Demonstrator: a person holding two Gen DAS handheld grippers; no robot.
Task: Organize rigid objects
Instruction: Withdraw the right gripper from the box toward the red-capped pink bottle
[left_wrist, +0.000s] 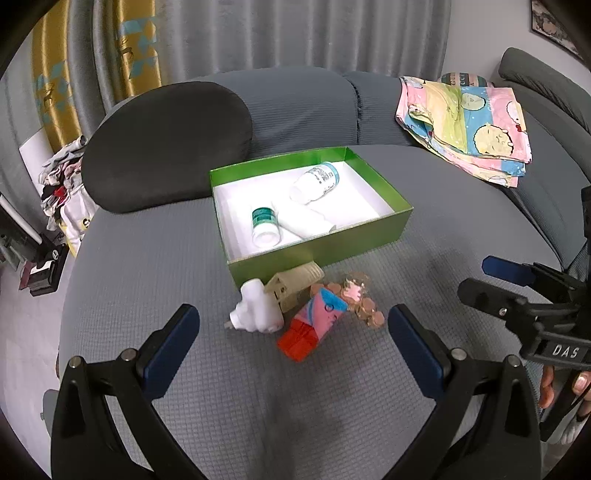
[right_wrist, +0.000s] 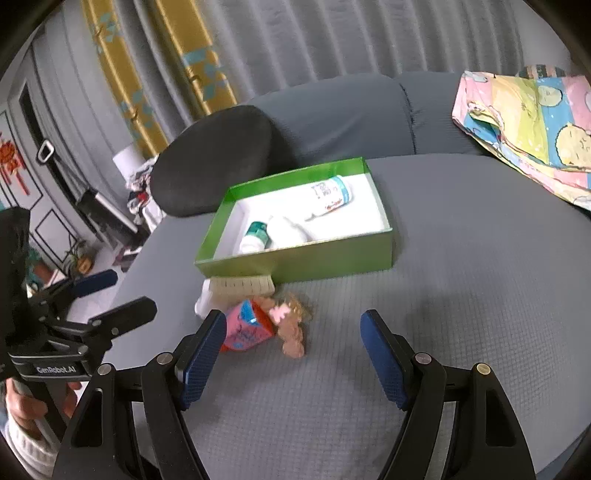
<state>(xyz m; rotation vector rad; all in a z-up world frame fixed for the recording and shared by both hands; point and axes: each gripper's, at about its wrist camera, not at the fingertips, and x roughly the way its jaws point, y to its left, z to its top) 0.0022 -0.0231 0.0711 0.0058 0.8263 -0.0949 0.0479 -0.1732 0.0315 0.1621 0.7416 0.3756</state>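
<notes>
Left gripper (left_wrist: 291, 339) agape (holding nothing), right gripper (right_wrist: 293, 354) likewise, green box (left_wrist: 317, 247) beyond

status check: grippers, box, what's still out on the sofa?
Left gripper and right gripper open, empty. Green box holds three bottles. Plug, brush, pink tube, hair clip still outside. Path clear.

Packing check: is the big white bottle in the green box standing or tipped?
Tipped: the big white bottle lies on its side.
</notes>
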